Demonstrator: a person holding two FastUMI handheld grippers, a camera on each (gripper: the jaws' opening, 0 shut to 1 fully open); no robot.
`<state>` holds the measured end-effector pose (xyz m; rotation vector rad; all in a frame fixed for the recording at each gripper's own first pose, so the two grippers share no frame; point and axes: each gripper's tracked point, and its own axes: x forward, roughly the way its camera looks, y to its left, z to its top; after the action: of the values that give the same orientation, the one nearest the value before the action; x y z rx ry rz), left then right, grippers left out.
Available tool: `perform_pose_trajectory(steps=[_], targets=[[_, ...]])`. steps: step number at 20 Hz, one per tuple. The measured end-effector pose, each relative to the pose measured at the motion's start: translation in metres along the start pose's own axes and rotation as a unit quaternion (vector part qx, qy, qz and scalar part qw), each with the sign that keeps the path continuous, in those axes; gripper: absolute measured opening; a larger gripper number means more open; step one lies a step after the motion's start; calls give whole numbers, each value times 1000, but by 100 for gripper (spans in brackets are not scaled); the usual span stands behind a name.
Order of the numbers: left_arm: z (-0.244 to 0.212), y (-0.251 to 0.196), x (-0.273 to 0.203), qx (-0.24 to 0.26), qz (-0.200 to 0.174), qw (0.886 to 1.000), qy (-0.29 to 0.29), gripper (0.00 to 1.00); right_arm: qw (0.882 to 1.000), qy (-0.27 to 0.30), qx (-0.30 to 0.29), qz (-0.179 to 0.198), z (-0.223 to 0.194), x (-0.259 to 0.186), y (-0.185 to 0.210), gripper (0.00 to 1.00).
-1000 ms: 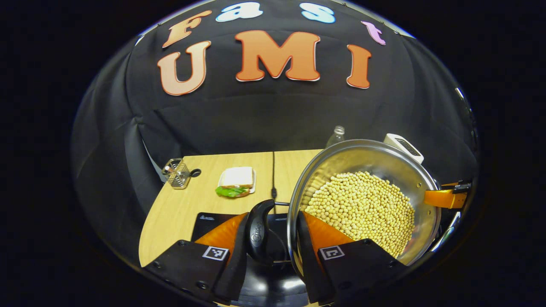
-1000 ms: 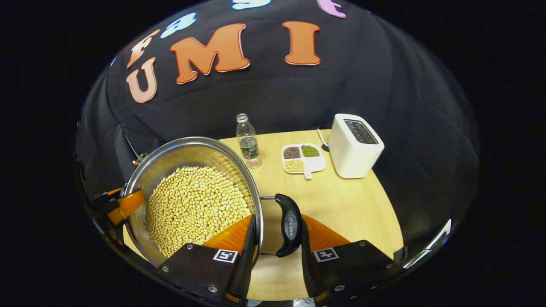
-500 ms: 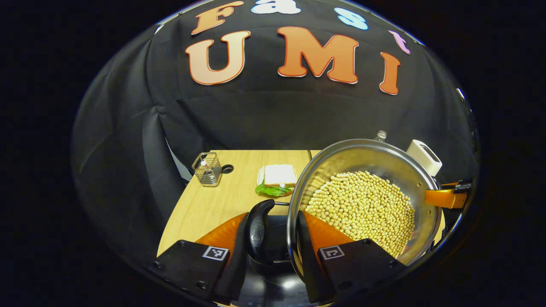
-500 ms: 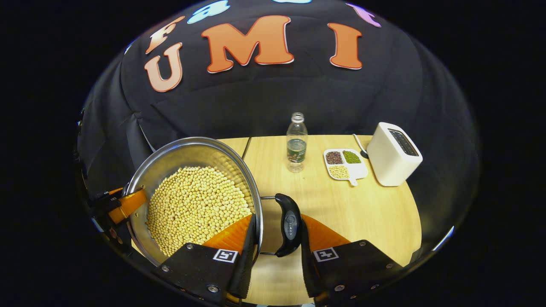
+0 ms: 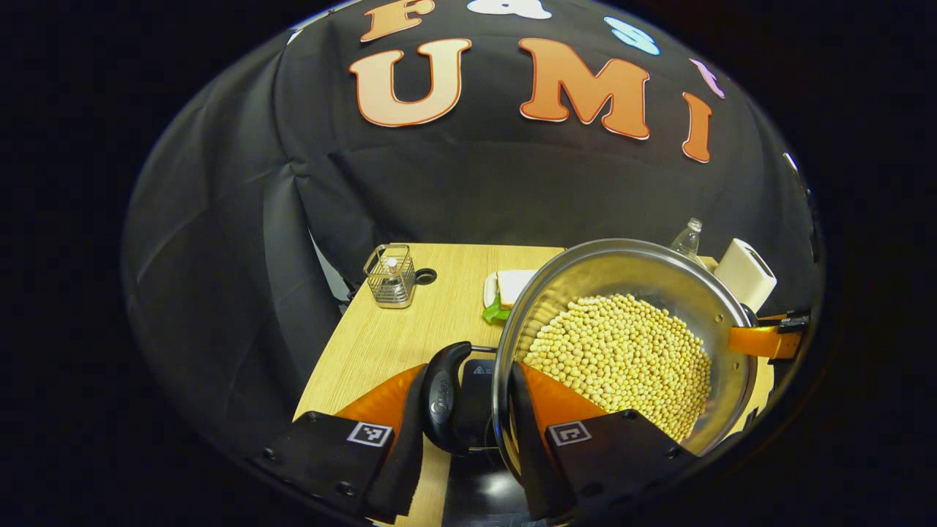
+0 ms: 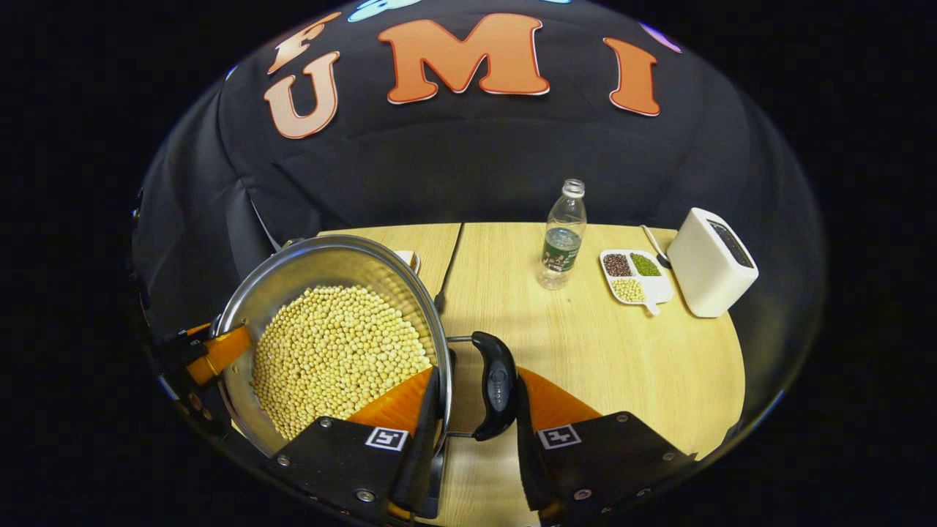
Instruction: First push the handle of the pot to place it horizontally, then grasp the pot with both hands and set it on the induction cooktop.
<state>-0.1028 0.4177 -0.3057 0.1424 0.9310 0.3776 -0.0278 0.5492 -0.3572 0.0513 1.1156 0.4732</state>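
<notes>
Currently: pot held in both grippers above the counter

Left gripper (image 5: pixel 463 410) is closing on the pot's left handle (image 5: pixel 441 399): one finger is pressing the handle's outside, the other is sitting inside the rim against the pot (image 5: pixel 622 344) wall. Right gripper (image 6: pixel 472 406) is doing the same on the right handle (image 6: pixel 498 384). Pot is carrying a full layer of soybeans (image 6: pixel 337 355) and sitting clear of the counter (image 6: pixel 585 351). Induction cooktop (image 5: pixel 479 380) is showing dark just below the pot's left handle. Beyond the pot: wire basket (image 5: pixel 392 277) and sandwich plate (image 5: pixel 505 289) to its left, bottle (image 6: pixel 562 236), bean tray (image 6: pixel 633 277) and toaster (image 6: pixel 711 262) to its right.
</notes>
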Motion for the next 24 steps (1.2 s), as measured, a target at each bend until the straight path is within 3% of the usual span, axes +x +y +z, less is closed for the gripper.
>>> perform_pose_trajectory(steps=[6, 9, 24], targets=[[-20, 7, 38, -4, -2, 1000, 26, 62, 1000, 22, 2, -9, -19, 26, 16, 50], [-10, 2, 51, -3, -1, 999, 35, 64, 999, 31, 4, -14, -26, 38, 21, 50], [5, 7, 60, 9, 2, 999, 51, 63, 999, 36, 29, -22, -44, 60, 22, 50]])
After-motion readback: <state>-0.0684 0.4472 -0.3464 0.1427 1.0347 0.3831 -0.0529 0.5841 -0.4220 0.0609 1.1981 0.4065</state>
